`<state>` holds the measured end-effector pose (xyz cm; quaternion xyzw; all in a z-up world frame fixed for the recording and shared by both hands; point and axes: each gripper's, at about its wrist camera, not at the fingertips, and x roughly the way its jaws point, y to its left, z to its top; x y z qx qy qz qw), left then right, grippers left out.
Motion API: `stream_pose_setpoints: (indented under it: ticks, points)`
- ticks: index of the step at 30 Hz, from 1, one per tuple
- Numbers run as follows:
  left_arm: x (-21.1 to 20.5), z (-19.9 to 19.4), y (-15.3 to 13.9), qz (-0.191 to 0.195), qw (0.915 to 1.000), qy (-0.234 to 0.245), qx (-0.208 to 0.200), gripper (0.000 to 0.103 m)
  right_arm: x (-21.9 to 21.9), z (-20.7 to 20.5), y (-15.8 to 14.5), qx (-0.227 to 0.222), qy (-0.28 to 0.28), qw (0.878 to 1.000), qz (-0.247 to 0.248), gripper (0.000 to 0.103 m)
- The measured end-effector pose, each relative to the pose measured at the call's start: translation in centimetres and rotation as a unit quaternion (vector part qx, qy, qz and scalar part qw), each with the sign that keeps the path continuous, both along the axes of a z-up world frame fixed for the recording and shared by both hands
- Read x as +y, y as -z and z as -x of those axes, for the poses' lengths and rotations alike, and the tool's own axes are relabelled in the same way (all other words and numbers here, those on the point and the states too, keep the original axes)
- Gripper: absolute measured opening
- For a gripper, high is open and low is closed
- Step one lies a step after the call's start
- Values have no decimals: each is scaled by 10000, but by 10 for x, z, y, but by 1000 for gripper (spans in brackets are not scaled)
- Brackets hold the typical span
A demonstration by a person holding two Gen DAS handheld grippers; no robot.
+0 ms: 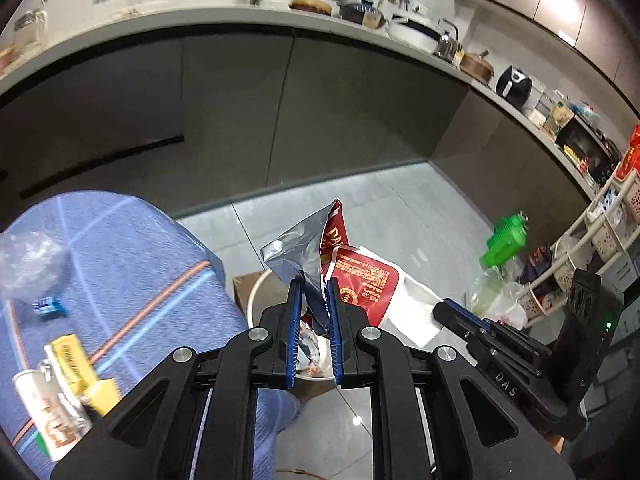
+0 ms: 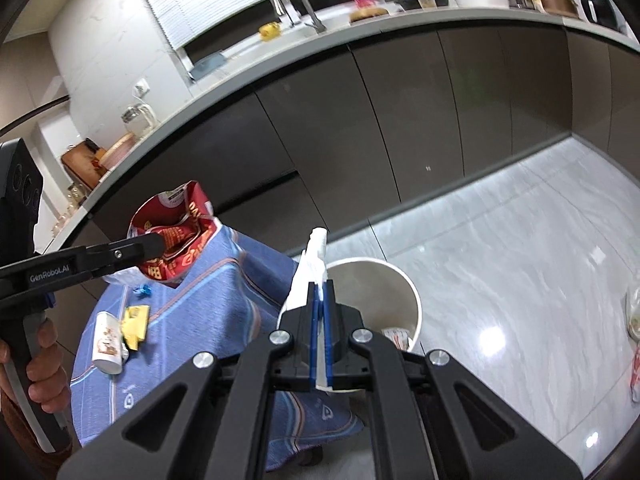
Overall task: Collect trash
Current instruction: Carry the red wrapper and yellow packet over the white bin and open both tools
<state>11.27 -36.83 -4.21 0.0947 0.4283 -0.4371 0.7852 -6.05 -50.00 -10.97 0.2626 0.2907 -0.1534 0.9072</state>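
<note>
Above the white trash bin (image 2: 394, 292) beside the cloth-covered counter (image 2: 224, 280), the left gripper (image 1: 314, 320) is clamping a red snack bag (image 1: 320, 248) and the right gripper (image 2: 323, 320) is pinching white paper (image 2: 308, 276); a can (image 2: 107, 342), yellow wrapper (image 2: 135, 326) and blue candy wrapper (image 2: 143, 290) are still waiting.

A: What are the grippers built like?
B: Both are black, the left gripper (image 1: 314, 292) and the right gripper (image 2: 321, 294), with blue ribbed pads inside the jaws and round silver screws on the linkage arms just behind them.
A: Any markings?
B: White "DAS" and "GenRoboLAI" lettering behind the jaws.
</note>
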Motion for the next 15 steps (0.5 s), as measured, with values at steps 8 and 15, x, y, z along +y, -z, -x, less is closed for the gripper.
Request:
stream_pose_setpoints:
  ticks: [8, 15]
  points:
    - [-33, -17, 46, -325, 9989, 73, 322, 12, -5, -20, 35, 427, 41, 9990, -126, 5]
    - [-50, -29, 73, -522, 9979, 144, 352, 20, -10, -46, 69, 815, -5, 9966, -73, 15]
